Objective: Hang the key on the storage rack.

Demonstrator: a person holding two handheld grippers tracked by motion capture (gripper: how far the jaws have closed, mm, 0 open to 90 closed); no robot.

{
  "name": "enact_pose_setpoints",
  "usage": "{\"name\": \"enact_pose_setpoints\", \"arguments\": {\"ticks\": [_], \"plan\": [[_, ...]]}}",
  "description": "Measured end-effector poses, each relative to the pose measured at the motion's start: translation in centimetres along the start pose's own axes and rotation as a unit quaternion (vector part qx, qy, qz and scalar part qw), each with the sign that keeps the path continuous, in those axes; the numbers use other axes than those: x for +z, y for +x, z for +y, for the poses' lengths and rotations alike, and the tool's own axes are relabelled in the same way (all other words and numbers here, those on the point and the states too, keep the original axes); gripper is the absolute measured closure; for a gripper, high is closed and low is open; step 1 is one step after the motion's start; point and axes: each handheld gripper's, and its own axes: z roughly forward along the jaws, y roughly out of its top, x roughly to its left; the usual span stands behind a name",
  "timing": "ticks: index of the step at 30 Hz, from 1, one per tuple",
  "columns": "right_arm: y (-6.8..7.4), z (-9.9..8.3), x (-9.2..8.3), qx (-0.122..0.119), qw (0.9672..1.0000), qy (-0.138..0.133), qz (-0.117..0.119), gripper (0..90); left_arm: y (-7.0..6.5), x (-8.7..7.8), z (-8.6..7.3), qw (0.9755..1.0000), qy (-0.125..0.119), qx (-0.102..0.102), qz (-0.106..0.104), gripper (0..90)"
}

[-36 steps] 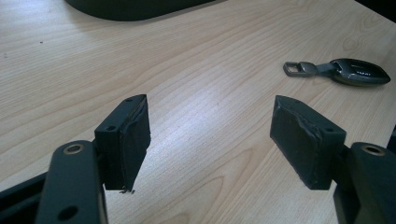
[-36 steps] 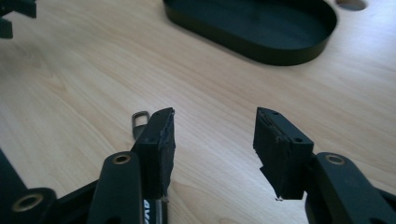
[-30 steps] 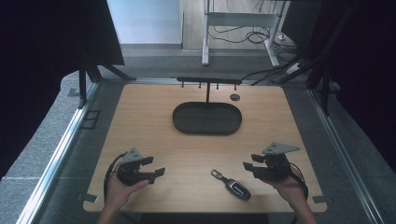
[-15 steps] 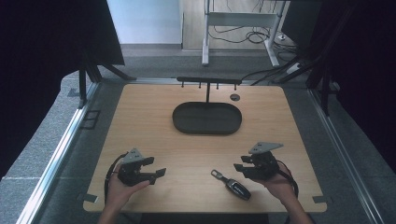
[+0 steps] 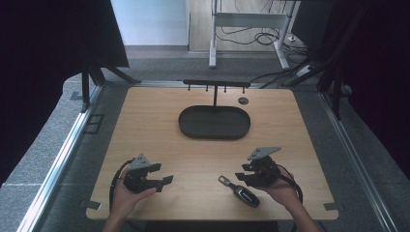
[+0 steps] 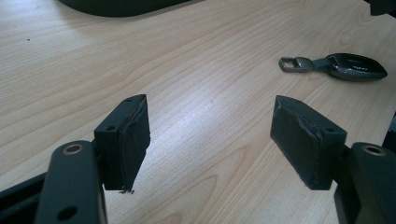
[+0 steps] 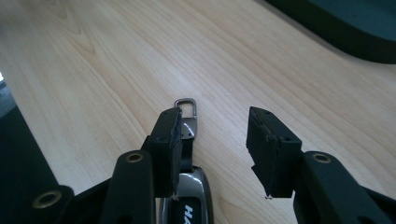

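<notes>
A black key fob (image 5: 244, 193) with a metal loop (image 5: 223, 180) lies on the wooden table near its front edge. My right gripper (image 5: 243, 176) hovers just above and right of it, open; its jaws have just been closing a little. In the right gripper view the fob (image 7: 189, 205) lies under the left jaw, its loop (image 7: 186, 105) poking out ahead, and no pad presses on it. My left gripper (image 5: 163, 177) rests at the front left, open with nothing between its pads (image 6: 135, 135). From there the fob (image 6: 352, 66) lies off to the right.
A black oval tray (image 5: 214, 133) sits in the middle of the table. Behind it stands a low black rack (image 5: 215, 83) with small hooks, and a small dark disc (image 5: 242, 100) lies to its right. Bare wood stretches between the two grippers.
My right gripper has moved left across the table toward the key fob and now hangs right at it, jaws a bit narrower. The left gripper and the fob have stayed put.
</notes>
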Motion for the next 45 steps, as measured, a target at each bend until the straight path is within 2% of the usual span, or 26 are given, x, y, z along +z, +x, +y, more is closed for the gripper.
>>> {"name": "enact_pose_setpoints", "arguments": {"ticks": [14,27,36,45], "plan": [[0.9,1.0,1.4,-0.011,0.9994,0.027,0.019,55.6,-0.1,0.1,0.0,1.0,0.003,0.002,-0.002,29.2],[1.1,1.2,2.3,-0.014,0.9989,0.041,0.018,56.7,-0.2,0.1,0.0,1.0,0.003,0.003,-0.003,29.2],[1.4,1.3,3.2,-0.02,0.9974,0.066,0.021,56.9,-0.2,0.2,0.0,1.0,0.003,0.003,-0.004,29.3],[1.5,1.4,4.5,-0.025,0.9946,0.099,0.023,57.9,-0.3,0.3,0.0,1.0,0.006,0.006,-0.006,29.3]]}}
